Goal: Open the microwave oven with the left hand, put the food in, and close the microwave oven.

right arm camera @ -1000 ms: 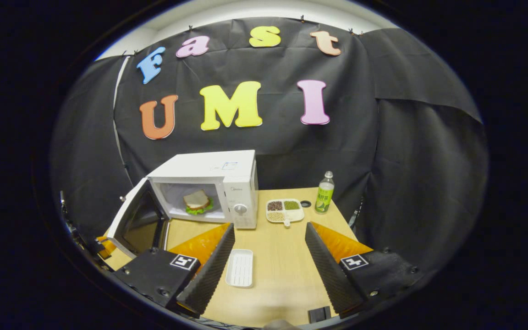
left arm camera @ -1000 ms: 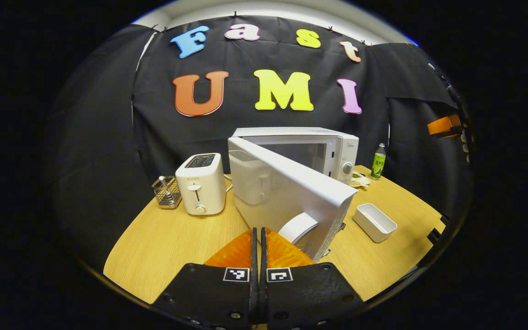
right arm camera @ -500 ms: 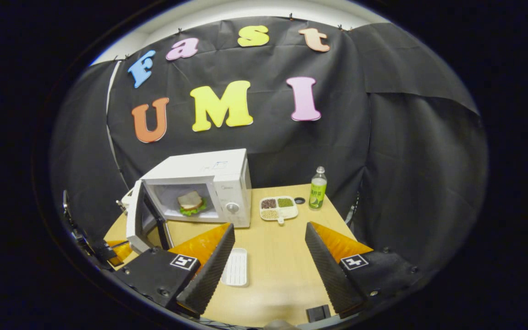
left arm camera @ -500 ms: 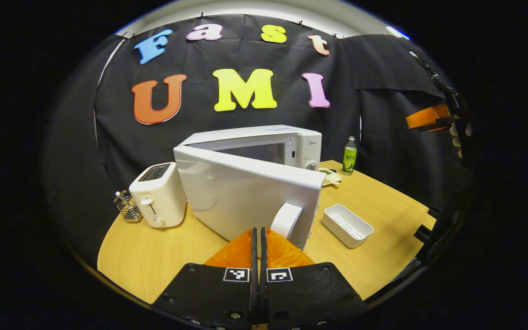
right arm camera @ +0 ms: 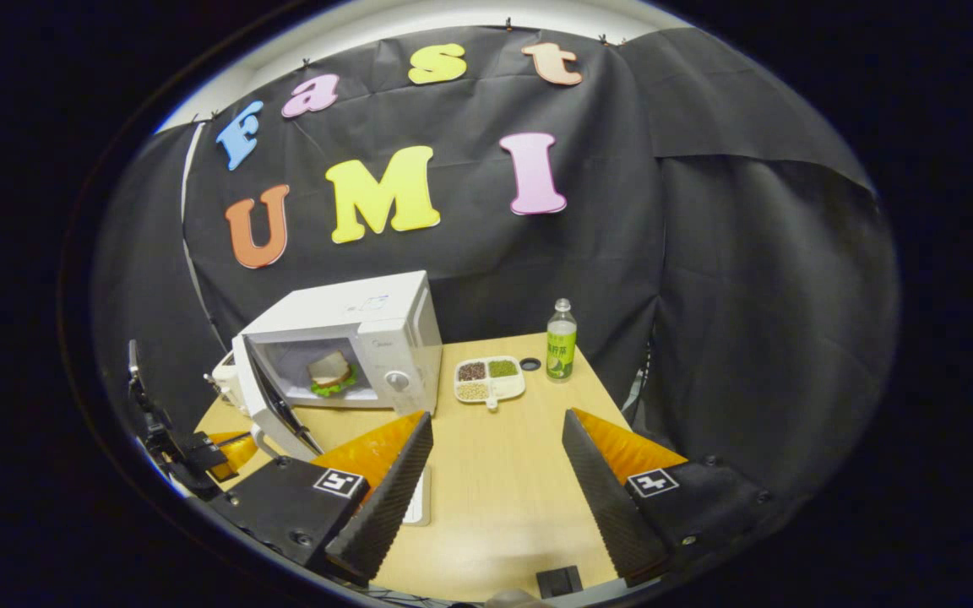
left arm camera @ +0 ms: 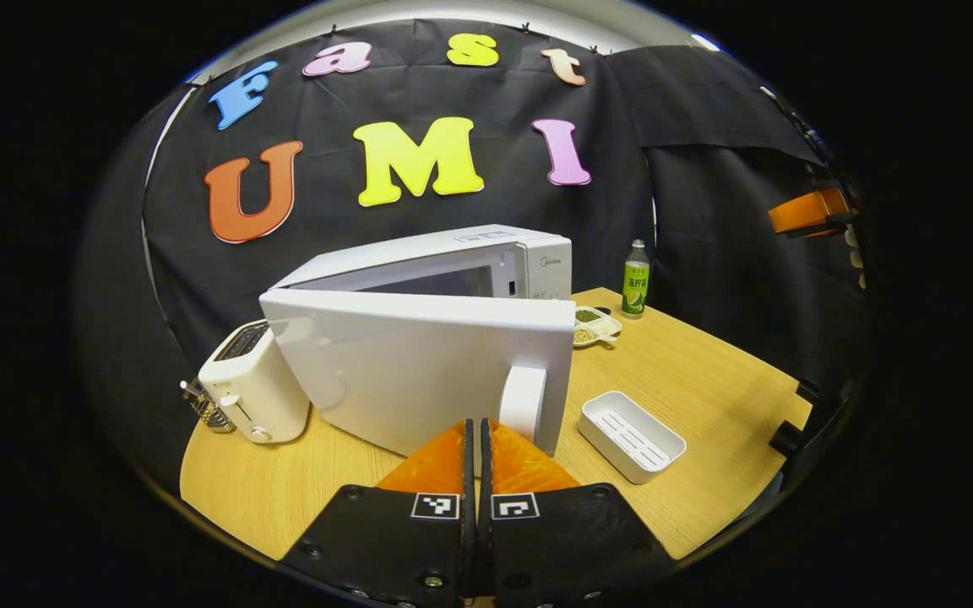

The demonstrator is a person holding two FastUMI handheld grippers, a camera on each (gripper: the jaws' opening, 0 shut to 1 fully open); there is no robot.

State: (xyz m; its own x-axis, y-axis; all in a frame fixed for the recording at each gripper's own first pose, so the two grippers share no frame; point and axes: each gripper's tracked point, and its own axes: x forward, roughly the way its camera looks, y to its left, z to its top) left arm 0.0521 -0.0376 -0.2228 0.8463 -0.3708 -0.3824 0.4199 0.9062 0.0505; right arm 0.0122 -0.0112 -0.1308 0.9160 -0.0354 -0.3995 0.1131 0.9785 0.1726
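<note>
White microwave door half-shut, sandwich inside | your left claw pressed together at handle | right claw spread | next: push door home.

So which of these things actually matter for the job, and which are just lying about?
In the job:
white microwave oven
its half-open door
sandwich with lettuce inside
left hand-held gripper

Lying about:
white toaster
green drink bottle
white rectangular tray
divided snack dish

White microwave stands with door half open, sandwich inside.
</note>
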